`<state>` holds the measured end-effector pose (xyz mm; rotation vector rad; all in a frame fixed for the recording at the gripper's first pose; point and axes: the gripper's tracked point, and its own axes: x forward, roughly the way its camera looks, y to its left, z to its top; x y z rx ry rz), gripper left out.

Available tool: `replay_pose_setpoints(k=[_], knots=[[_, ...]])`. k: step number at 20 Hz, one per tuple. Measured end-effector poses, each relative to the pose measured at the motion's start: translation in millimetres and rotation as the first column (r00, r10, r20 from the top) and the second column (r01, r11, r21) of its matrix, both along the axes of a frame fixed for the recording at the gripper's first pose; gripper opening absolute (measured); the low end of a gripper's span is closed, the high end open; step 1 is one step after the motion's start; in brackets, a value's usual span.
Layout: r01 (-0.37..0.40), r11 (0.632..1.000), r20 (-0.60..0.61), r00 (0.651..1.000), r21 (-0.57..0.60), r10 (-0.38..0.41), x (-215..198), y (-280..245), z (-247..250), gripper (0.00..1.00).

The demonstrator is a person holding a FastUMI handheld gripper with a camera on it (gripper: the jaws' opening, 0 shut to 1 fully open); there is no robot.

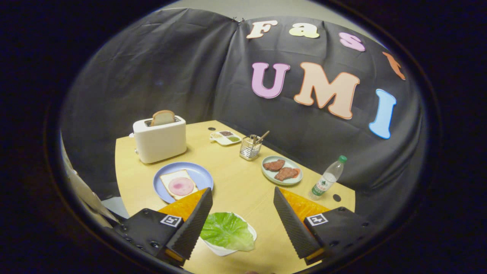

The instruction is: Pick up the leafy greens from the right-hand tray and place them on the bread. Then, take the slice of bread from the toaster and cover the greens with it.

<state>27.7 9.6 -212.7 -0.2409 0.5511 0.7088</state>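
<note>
The gripper point(242, 207) hangs above the wooden table point(236, 182), fingers spread wide and holding nothing. The leafy greens point(227, 231) lie in a white tray point(220, 249) between and below the fingers, nearer the left one, placed for a descent. Beyond, the bread point(179, 184) with a ham slice point(181, 186) waits on a blue plate point(199, 176); the toaster point(159, 139) presents its slice point(163, 117) upright. Bare tabletop separates tray and plate.

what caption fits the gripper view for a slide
Open gripper hovers over lettuce leaf on its white tray; beyond, ham-topped bread and toaster.
</note>
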Motion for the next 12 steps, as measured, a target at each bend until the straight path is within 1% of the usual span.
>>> replay_pose_setpoints(k=[6,12], knots=[[-0.079,0.995,-0.094,0.993,-0.060,0.073,-12.2,3.7,-45.9,1.00],[-0.124,0.988,-0.194,0.976,-0.095,0.103,-26.1,9.7,-96.8,1.00]])
